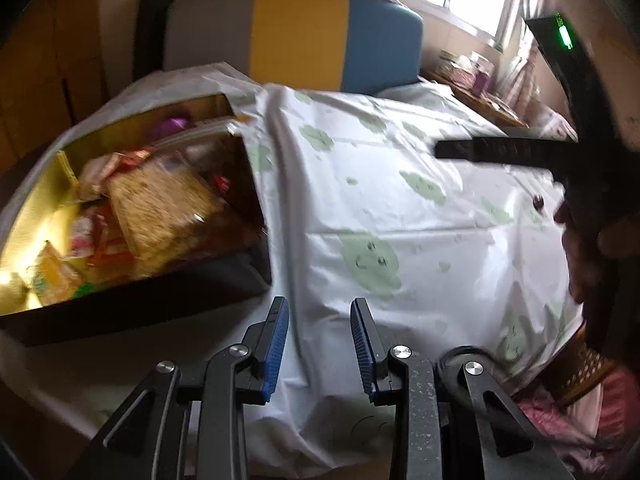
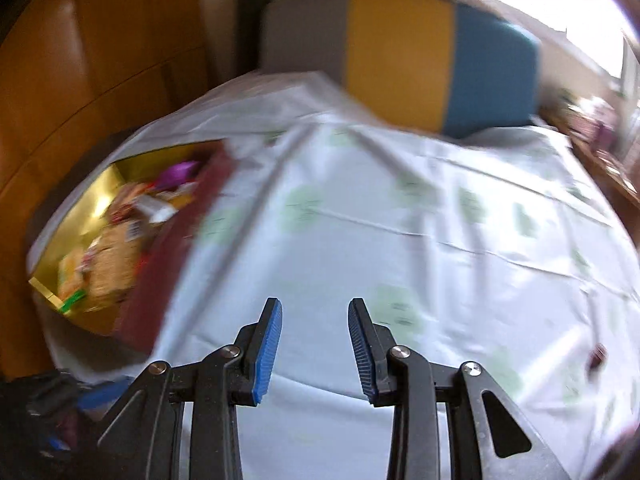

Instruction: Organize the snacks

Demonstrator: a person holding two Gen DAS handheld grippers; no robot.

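A dark box with a gold lining (image 1: pixel 168 292) stands at the left of the table and holds several snack packets, among them a large pack of pale crackers (image 1: pixel 160 204). The box also shows in the right wrist view (image 2: pixel 152 280), blurred. A small dark wrapped candy (image 1: pixel 537 201) lies on the cloth at the right; it shows in the right wrist view (image 2: pixel 599 354) too. My left gripper (image 1: pixel 320 308) is open and empty, just right of the box's near corner. My right gripper (image 2: pixel 315 308) is open and empty above the cloth; in the left wrist view it shows as a dark shape at the right.
The table wears a white cloth with green cloud faces (image 1: pixel 400 208). A chair with a grey, yellow and blue back (image 1: pixel 300 32) stands behind it. A wooden cabinet (image 2: pixel 100 60) is at the left, a cluttered wooden shelf (image 1: pixel 476 76) under the window at the right.
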